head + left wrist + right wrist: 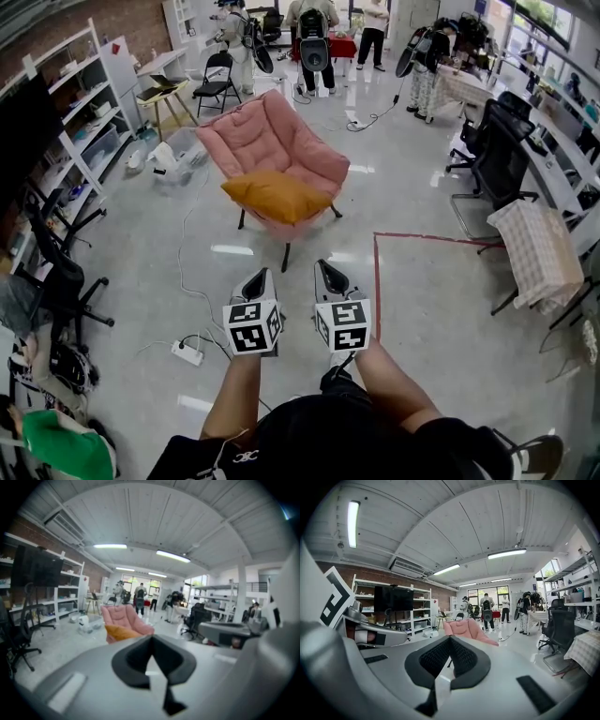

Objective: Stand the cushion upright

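An orange cushion (277,195) lies flat on the seat of a pink lounge chair (272,136) in the middle of the floor. Both grippers hover side by side in front of the chair, well short of it. My left gripper (260,275) is shut with nothing in it, and so is my right gripper (324,267). In the left gripper view the cushion (123,631) and chair (125,615) show just above the shut left gripper (151,638). The right gripper view shows the chair (466,627) beyond the shut right gripper (450,638); the cushion is hidden there.
A white power strip (187,353) with cables lies on the floor at the left. A red tape line (377,281) runs on the right. Black office chairs (502,155) and a cloth-covered table (539,248) stand right, shelves (84,122) left, people (314,37) at the back.
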A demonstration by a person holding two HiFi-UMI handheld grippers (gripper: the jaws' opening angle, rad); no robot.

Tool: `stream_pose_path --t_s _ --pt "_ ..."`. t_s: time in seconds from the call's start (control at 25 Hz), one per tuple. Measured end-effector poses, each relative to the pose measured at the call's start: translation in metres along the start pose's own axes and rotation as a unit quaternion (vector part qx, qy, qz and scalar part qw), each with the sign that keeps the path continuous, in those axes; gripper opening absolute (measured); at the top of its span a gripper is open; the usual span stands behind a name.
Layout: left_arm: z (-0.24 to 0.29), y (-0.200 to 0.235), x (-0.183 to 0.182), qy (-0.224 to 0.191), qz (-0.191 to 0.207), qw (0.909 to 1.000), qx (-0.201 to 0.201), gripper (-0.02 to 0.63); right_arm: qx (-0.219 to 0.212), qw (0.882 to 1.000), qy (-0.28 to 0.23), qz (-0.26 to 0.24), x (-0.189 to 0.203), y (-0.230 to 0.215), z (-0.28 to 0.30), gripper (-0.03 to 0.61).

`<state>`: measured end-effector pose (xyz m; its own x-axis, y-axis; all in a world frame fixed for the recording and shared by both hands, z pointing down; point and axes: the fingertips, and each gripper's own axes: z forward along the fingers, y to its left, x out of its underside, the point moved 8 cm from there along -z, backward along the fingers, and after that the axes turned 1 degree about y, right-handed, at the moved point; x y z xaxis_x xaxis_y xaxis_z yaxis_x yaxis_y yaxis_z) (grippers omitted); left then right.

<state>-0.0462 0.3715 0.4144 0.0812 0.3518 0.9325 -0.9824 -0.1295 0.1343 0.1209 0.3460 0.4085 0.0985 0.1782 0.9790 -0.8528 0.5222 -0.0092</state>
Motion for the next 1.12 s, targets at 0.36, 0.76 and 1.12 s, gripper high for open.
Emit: stream_pose_path --t_s 0.36,0.76,1.12 --pt "0.05 0.0 -0.028 0.003 0.004 0.9999 -0.014 0.0 -0.003 1.0 -0.002 0.006 -0.018 -0.04 0.044 -0.003" --pt "0.125 -0.03 -0.067 -0.01 0.013 0.9996 -0.025 0.0 -0.014 1.0 -0.021 0.005 -0.039 -0.113 0.088 -0.003" --pt "0.186 -0.061 -0.076 -0.005 0.014 0.9988 -0.046 0.0 -0.032 0.999 -0.019 0.002 -0.039 -0.177 0.114 -0.003"
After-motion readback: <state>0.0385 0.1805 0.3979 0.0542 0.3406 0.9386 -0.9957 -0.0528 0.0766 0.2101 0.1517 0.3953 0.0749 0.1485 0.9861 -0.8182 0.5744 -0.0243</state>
